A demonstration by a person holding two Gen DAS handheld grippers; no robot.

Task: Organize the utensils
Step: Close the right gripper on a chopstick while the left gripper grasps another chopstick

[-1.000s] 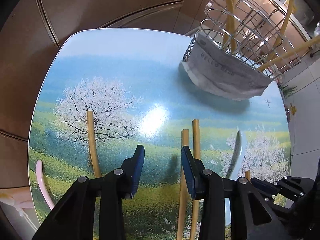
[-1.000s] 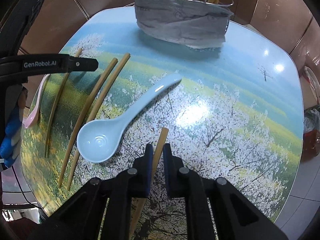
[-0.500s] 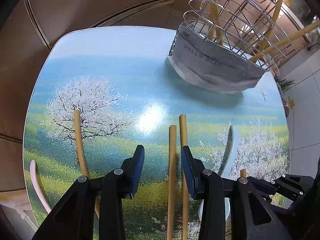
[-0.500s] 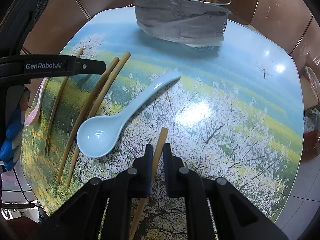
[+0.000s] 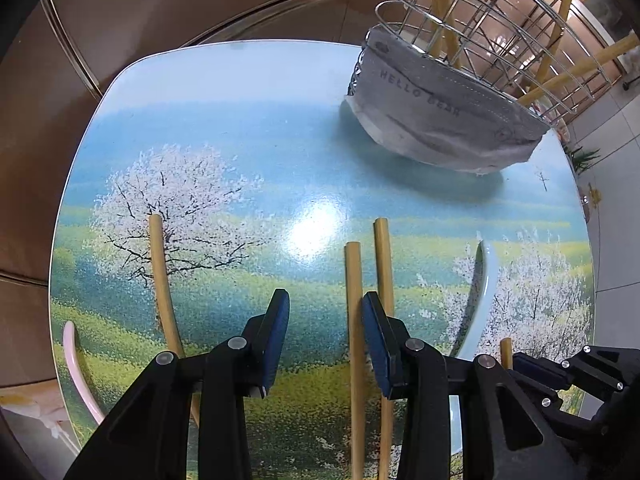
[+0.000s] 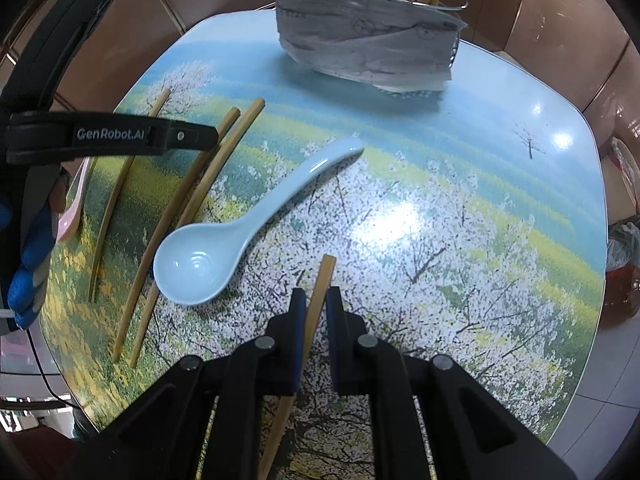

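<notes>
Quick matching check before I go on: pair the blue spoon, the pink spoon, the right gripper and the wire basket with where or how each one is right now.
Things:
1. light blue spoon
2. pink spoon
3. right gripper
4. wire basket

States:
A. at the table's far edge, grey cloth around its base, chopsticks standing in it
B. shut on a single chopstick
C. bowl up, beside a pair of chopsticks
D. at the table's left edge, partly hidden by the left gripper

Pairs: 1-C, 2-D, 3-B, 4-A
</notes>
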